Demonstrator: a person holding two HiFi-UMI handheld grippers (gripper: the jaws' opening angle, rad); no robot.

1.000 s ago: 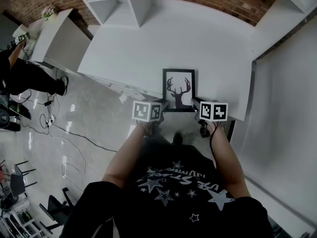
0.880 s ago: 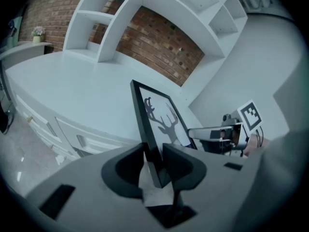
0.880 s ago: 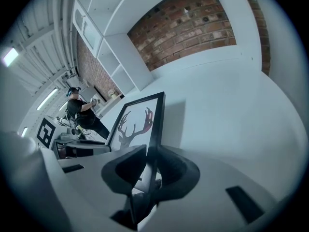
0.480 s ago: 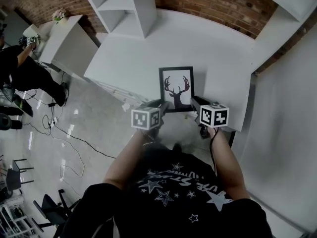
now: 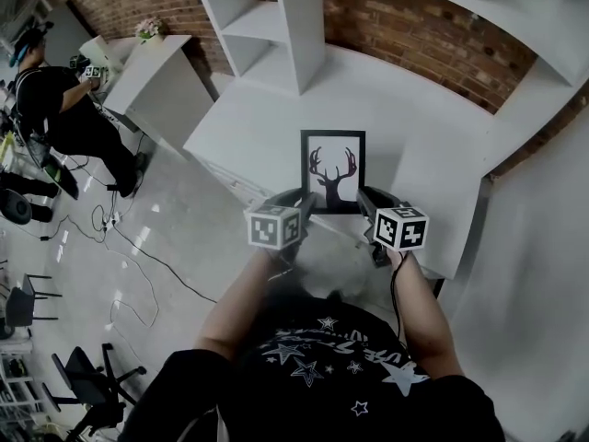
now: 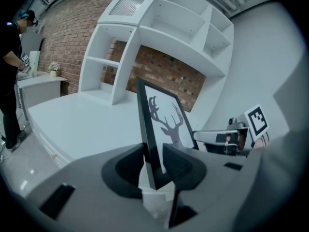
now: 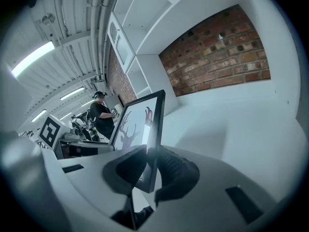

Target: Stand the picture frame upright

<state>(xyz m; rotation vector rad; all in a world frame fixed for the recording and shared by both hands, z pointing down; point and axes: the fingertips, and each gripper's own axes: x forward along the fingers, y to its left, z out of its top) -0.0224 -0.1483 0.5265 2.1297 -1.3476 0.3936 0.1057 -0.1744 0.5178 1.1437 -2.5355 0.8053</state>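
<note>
picture frame (image 5: 333, 171) barely shifted in the last sec: still at the worktop (image 5: 414, 99) front edge, tilted up steeply. left hand-held gripper (image 5: 298, 200) & right hand-held gripper (image 5: 366, 197) stayed clamped on its bottom corners, so prob. only the set-down was left.

A thin black rectangular picture frame (image 5: 332, 168) (image 6: 161, 129) (image 7: 142, 124), holding a dark antlered deer silhouette on white, rises steeply in portrait pose between the two claws. The left claw (image 5: 299, 199) (image 6: 154, 166) pinches its lower left corner and the right claw (image 5: 365, 197) (image 7: 147, 170) its lower right corner. The print faces the person.
</note>
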